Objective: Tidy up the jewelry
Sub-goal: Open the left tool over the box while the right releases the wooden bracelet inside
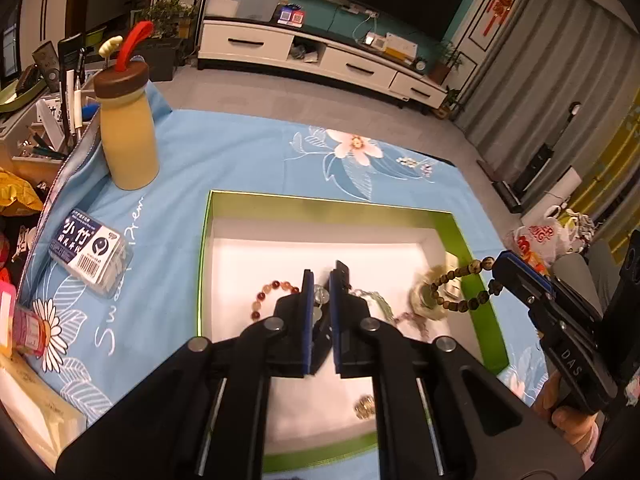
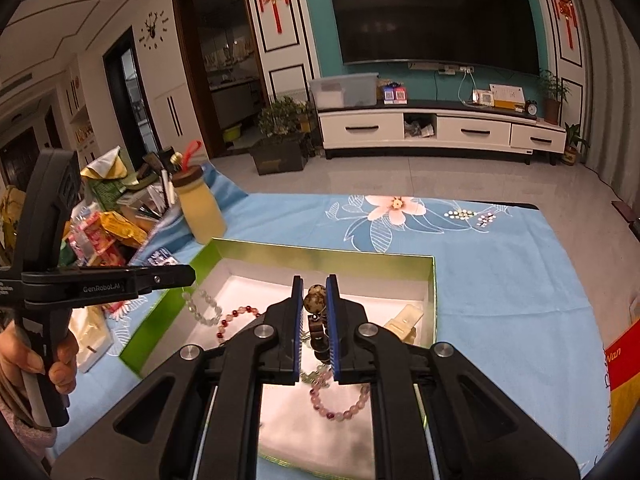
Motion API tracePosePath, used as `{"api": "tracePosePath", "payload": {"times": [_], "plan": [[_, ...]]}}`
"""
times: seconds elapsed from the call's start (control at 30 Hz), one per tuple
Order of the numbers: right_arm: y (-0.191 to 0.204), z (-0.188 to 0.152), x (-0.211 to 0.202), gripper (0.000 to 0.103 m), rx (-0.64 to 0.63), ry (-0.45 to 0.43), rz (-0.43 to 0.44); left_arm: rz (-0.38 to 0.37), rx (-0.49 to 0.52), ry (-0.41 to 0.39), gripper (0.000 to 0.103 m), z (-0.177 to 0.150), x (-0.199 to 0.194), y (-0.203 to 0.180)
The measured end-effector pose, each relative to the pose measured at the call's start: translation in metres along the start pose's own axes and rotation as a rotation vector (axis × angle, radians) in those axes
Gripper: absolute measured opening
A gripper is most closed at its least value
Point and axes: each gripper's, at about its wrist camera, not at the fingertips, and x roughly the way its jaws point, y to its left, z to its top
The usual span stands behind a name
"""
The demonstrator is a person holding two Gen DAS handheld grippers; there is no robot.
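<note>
You have a surface (image 1: 248, 168) under a blue floral cloth (image 2: 500, 264); on it sit a green-rimmed box (image 1: 476, 264), a yellow bottle (image 1: 128, 140) with a brown lid, and a small labelled plastic case (image 1: 90, 258) beside that box

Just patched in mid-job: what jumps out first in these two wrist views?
The green-rimmed box on the blue floral cloth dominates, with beaded bracelets on its white floor. The right gripper is shut on a dark bead bracelet, dangling over the box's right side; the left gripper pinches a clear bead bracelet by the left wall. A yellow bottle stands beyond the box's far-left corner.
</note>
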Motion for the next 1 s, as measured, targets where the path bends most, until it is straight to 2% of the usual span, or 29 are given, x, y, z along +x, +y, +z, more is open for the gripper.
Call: {"api": "tracePosePath", "payload": {"times": [0.4,0.43,0.47,0.5,0.7,1.0], "plan": [[-0.010,0.009,0.040,0.012,0.001,0.058,-0.079,0.125,-0.009,0.038,0.008,0.027,0.043,0.006],[-0.012,0.009,0.041,0.017,0.004,0.059,-0.091,0.134,-0.017,0.043,0.011,0.028,0.044,0.008],[-0.014,0.008,0.042,0.027,0.012,0.060,-0.094,0.129,-0.021,0.048,0.023,0.028,0.045,0.009],[-0.016,0.008,0.041,0.031,0.019,0.054,-0.094,0.132,-0.025,0.043,0.032,0.028,0.043,0.011],[-0.025,-0.002,0.020,0.033,0.062,0.022,-0.071,0.120,-0.030,0.007,0.042,0.023,0.019,0.015],[-0.033,-0.025,-0.050,0.033,0.113,-0.059,-0.033,0.101,-0.003,-0.102,0.054,-0.011,-0.056,0.010]]}}
